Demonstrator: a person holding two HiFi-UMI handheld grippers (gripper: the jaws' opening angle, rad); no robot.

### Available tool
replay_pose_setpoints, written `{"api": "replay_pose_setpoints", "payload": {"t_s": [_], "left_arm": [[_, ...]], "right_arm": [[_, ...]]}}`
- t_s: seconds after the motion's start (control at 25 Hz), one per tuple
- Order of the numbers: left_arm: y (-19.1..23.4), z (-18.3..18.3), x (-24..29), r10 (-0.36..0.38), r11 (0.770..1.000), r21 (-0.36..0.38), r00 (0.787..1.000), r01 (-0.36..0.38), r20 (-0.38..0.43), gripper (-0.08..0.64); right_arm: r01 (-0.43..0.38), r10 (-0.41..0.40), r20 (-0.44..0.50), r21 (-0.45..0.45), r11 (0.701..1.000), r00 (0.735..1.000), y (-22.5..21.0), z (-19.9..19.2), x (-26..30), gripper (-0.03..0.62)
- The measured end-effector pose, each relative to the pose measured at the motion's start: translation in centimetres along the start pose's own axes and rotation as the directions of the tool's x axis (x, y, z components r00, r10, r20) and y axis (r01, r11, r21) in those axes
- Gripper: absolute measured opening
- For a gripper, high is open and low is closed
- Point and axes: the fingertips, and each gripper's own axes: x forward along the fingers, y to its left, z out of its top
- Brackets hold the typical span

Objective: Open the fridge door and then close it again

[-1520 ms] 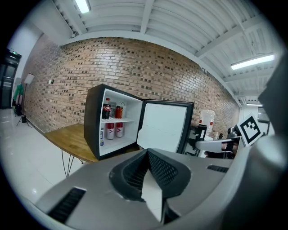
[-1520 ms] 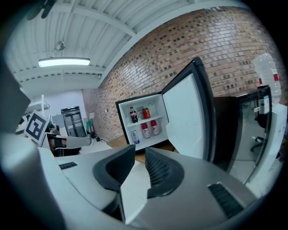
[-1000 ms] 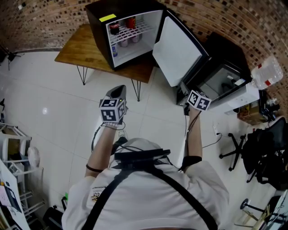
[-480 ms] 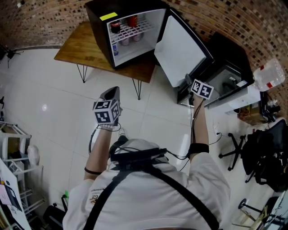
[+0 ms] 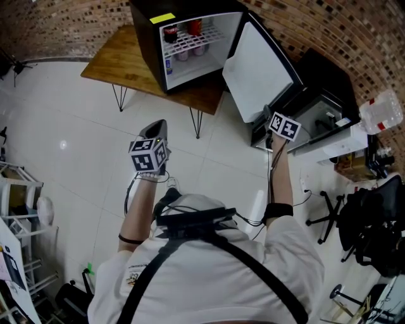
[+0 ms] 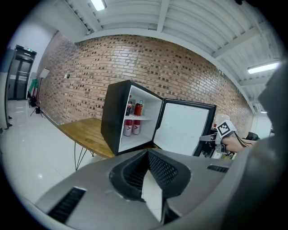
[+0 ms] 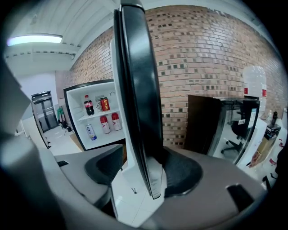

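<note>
- left tongs (image 5: 157, 130): pinched fully together with nothing in them, hanging over the white floor (image 5: 76, 145) well short of the fridge. no job for them right now.
- wooden table (image 5: 111, 63): skinny hairpin legs, and it carries the fridge (image 5: 149, 44), a small black box against the brick wall (image 5: 76, 19). the fridge is standing open, with drinks (image 5: 183, 39) on the shelves.
- fridge door (image 5: 256, 73): swung wide out to the right. i'd guess it's a stiff slab that's light on its hinge, and both faces look smooth, so a squeeze could slide off. the free edge, farthest from the hinge, is the place to take it for the most leverage. i'd push gently, since a small fridge on thin legs could probably scoot or wobble.
- right tongs (image 5: 266, 114): up at that free edge. the jaws have just been closing in, and the door's edge stands between them. a sliver of floor seems to show on the white side, so i don't think it's clamped yet, though the fisheye makes that hard to call.
- what each view gives: the left gripper view shows the fridge front-on, shelves and all, with my right tongs at the door. the head view gives the layout from above, but the marker cube covers the right jaws. only the right gripper view shows the door edge in the gap, plus the black cabinet (image 7: 216, 126) behind it.
</note>
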Motion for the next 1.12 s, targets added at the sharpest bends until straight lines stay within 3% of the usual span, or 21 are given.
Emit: {"api": "replay_pose_setpoints", "payload": {"t_s": [0.2,0.36,0.6,1.12], "left_arm": [[-0.2,-0.1,-0.4,-0.003,1.000,-0.008,1.000,0.003,0.004,0.000],[-0.2,-0.4,-0.7,-0.002,1.000,-0.013,1.000,0.002,0.004,0.001],[0.1,-0.7,-1.2,-0.001,1.000,-0.022,1.000,0.001,0.002,0.000],[2.9,-1.0,-1.4,0.023,0.998,-0.053,1.000,-0.023,0.001,0.000]], "right_arm": [[-0.053,0.053,-0.004,-0.020,0.998,0.999,2.5,-0.9,-0.8,0.206],[-0.095,0.094,-0.016,-0.074,0.993,0.995,5.2,-1.5,-1.3,0.195],[-0.184,0.182,-0.032,-0.131,0.974,0.983,10.6,-2.3,-1.3,0.204],[-0.389,0.380,-0.086,-0.232,0.892,0.921,22.4,-3.1,0.9,0.236]]}}
